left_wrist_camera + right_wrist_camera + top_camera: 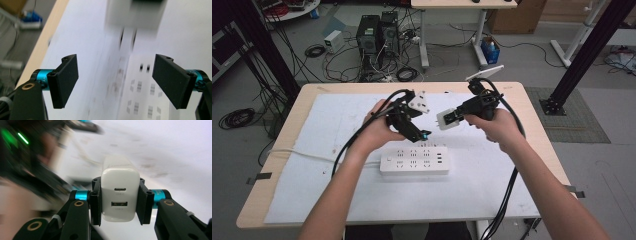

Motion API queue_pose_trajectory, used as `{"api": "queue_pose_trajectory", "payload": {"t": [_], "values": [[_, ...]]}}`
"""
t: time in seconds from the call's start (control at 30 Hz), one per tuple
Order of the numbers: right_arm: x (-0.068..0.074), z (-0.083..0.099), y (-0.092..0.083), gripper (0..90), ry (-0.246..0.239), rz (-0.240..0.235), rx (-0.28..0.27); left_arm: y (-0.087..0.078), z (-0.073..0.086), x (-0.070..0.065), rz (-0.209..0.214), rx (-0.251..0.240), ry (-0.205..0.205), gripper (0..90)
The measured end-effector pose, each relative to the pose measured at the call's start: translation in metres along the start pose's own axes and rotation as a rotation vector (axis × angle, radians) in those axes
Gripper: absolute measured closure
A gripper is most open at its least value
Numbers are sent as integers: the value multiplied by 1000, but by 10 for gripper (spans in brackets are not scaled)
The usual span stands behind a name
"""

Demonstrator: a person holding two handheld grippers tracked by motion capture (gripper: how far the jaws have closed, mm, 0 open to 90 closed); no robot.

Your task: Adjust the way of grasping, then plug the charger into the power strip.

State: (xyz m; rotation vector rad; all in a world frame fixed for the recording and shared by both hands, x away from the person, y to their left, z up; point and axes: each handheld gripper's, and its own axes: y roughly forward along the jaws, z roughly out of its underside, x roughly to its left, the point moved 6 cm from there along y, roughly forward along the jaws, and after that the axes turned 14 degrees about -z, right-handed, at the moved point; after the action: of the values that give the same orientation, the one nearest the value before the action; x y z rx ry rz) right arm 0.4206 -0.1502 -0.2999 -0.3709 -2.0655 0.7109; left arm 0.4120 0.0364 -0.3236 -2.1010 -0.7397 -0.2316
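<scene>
White charger (120,195) clamped between the right gripper (451,119) jaws, held in the air above the table (512,92), just behind the power strip (414,160). Two ports visible on the charger's rear face in the right gripper view, one oval above one rectangular. Prongs pointing away from the right hand (497,125), out toward the left gripper (414,131), with the charger's long axis running roughly level and across the table rather than down at the sockets. In the left gripper view, blurred charger body at top centre with two dark prongs hanging toward the camera, strip sockets faint on the mat (337,130) beyond.

Left gripper empty, jaws spread wide, tilted down toward the strip's upper edge and gripped by the left hand (377,131). Charger close beside it but apart, nothing touching.

Strip lying flat on the white mat near the table's middle, long axis left to right, sockets facing up, cord (302,155) trailing off to the left. Every socket seen from above vacant, nothing plugged in. Strip sitting below and slightly nearer the person than both tools.

Likely next: prongs needing to turn downward before meeting a socket, the right hand carrying the load, the left nearer the strip and free to steady it. Motion blur in both gripper views, so fine alignment impossible to judge.
</scene>
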Motion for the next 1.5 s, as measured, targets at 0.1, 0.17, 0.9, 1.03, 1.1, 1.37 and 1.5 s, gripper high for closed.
{"api": "queue_pose_trajectory", "payload": {"t": [0.1, 0.17, 0.9, 1.03, 1.1, 1.37, 1.5], "values": [[-4, 0, -20, 623, -161, 262, 77, -13, 20, 19, -26, 121, -70, 210], [-6, 1, -31, 623, -212, 370, 138, -21, 33, 29, -12, 211, -131, 210], [-18, 15, -56, 622, -265, 508, 304, -38, 68, 43, -34, 504, -244, 210], [-17, 15, -50, 623, -290, 497, 330, -37, 72, 41, -34, 511, -237, 210], [-15, 13, -44, 622, -307, 480, 343, -38, 76, 41, -35, 519, -240, 210], [-7, 1, -2, 622, -429, 412, 438, -54, 96, 46, -55, 523, -266, 210], [-3, -4, 36, 622, -549, 368, 532, -63, 109, 47, -58, 520, -293, 210]]}}
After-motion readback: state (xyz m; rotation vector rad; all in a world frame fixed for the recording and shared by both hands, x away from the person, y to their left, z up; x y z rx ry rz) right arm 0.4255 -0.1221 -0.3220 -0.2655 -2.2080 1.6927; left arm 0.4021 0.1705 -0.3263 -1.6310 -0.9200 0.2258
